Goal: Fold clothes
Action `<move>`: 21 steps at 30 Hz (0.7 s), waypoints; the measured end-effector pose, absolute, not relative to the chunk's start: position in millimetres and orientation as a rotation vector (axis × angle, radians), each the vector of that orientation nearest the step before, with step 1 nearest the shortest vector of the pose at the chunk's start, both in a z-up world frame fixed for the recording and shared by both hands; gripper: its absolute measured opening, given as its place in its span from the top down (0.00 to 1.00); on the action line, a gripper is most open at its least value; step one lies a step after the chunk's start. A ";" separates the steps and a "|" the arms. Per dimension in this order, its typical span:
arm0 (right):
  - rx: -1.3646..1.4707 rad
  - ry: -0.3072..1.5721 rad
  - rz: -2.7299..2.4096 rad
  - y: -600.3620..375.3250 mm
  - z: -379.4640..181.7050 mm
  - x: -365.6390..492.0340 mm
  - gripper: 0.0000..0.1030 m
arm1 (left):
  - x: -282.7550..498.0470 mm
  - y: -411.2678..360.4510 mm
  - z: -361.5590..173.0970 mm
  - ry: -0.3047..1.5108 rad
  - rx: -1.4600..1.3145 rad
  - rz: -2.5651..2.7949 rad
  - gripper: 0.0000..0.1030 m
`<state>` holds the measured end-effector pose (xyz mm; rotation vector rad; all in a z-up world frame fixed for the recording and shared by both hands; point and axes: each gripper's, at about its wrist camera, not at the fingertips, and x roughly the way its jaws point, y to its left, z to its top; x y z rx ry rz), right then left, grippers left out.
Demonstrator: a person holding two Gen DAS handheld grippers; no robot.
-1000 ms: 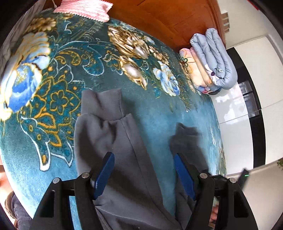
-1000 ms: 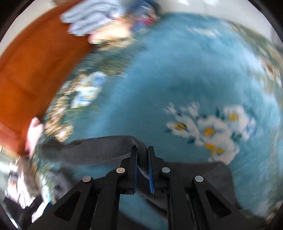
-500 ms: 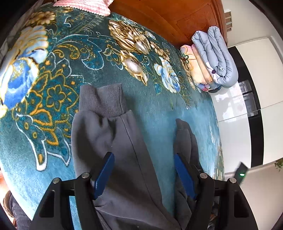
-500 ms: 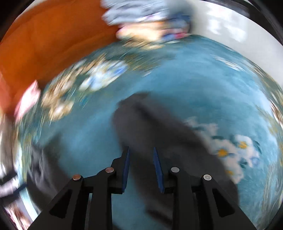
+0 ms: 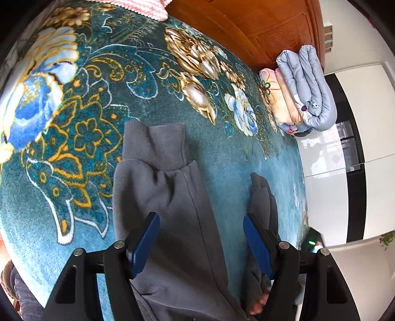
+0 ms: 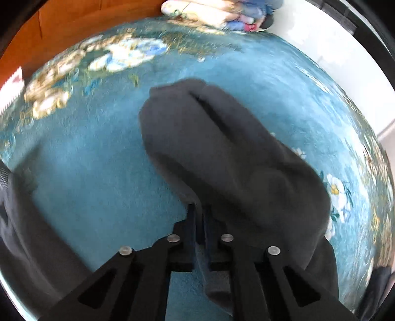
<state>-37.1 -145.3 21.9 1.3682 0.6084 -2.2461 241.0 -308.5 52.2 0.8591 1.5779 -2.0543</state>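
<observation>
Left gripper (image 5: 200,232) has its jaws spread wide, hovering over one leg of the grey sweatpants (image 5: 170,197) with nothing pinched. Right gripper (image 6: 199,217) is clamped down on the other leg, which rises from the jaws in a long bunched hump; that view is blurry, so the exact bit of cloth caught is hard to make out.

Room-wise: the pants lie on a teal floral blanket (image 5: 81,103), with plenty of bare blanket to the left of the left gripper and beyond the cuff. A wooden headboard (image 5: 259,27) runs along the far edge, with a pink knit thing (image 5: 140,7) up against it and a stack of folded quilts (image 5: 303,91) in the far right corner, well apart from the pants. The blanket's right edge drops off near the right leg.

The left leg lies flat, ribbed cuff (image 5: 154,143) pointing away, a seam down its length. The two legs are apart, with a strip of blanket between.
</observation>
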 end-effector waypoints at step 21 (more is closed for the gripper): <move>1.322 0.177 -2.285 -135.4 68.0 -91.5 0.97 | 239.8 -310.9 48.0 1.571 0.868 -2.031 0.28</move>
